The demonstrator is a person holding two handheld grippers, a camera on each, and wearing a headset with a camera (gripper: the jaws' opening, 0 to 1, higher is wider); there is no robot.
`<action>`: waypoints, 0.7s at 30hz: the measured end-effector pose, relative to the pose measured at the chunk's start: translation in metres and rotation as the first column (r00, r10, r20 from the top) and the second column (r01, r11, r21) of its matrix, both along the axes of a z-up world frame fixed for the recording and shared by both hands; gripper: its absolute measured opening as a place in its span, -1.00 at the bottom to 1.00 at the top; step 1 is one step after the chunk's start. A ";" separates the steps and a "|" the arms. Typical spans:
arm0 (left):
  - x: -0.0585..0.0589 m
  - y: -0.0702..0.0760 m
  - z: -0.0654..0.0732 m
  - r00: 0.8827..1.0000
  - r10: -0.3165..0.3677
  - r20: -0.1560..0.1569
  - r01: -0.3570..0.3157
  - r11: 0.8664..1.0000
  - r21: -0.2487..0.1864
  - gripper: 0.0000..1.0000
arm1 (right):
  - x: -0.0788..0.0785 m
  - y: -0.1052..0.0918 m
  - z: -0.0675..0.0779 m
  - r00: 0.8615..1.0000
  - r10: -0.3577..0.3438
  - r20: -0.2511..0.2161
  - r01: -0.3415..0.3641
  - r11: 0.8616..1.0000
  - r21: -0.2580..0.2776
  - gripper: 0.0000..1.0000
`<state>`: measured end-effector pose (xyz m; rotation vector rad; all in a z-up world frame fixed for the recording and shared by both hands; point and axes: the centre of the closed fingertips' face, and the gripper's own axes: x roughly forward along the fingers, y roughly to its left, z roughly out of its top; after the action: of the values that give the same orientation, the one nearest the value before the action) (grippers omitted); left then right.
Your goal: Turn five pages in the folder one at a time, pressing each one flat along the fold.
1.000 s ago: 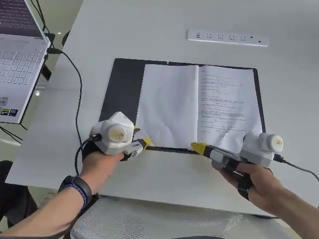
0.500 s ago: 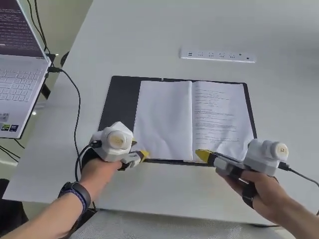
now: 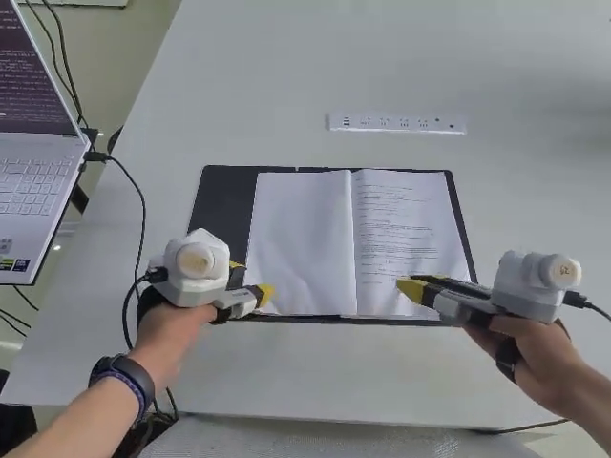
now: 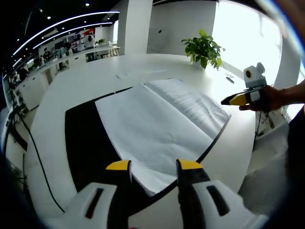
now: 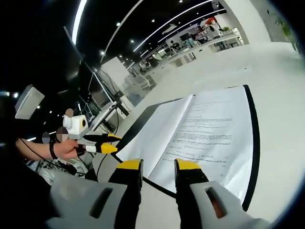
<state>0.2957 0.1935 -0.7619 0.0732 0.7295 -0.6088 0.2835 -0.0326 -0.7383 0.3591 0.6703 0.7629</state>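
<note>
The folder [image 3: 221, 205] lies open and flat on the white table [image 3: 286, 76], with a blank page [image 3: 298, 239] on its left half and a printed page [image 3: 406, 229] on its right. My left gripper [image 3: 258, 294] sits at the near left corner of the blank page, its yellow-tipped jaws apart with nothing between them. My right gripper [image 3: 412, 286] is over the near edge of the printed page, jaws likewise apart and empty; I cannot tell whether it touches the paper.
</note>
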 end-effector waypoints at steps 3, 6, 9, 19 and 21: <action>0.003 0.003 0.016 0.999 0.021 0.028 -0.020 1.000 -0.024 -0.24 | -0.002 -0.012 0.011 0.999 -0.022 0.023 0.022 1.000 -0.016 -0.34; 0.002 0.005 0.028 0.999 0.015 0.049 -0.014 1.000 -0.025 -0.19 | -0.005 -0.027 0.021 0.998 -0.036 0.057 0.039 0.997 -0.068 -0.25; -0.001 0.004 0.039 0.999 0.018 0.050 -0.016 0.998 -0.056 -0.09 | -0.011 -0.039 0.028 0.996 -0.027 0.082 0.038 0.990 -0.136 -0.20; -0.015 0.005 0.066 0.995 -0.017 0.101 0.022 0.999 -0.048 0.10 | -0.022 -0.070 0.054 0.987 -0.088 0.131 0.110 0.979 -0.174 0.07; -0.018 0.008 0.071 0.994 -0.014 0.104 0.020 0.998 -0.053 0.16 | -0.023 -0.074 0.059 0.983 -0.101 0.152 0.128 0.975 -0.180 0.17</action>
<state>0.2776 0.2012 -0.6911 0.0606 0.6119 -0.6359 0.2608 -0.1065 -0.6797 0.1663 0.5775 0.6026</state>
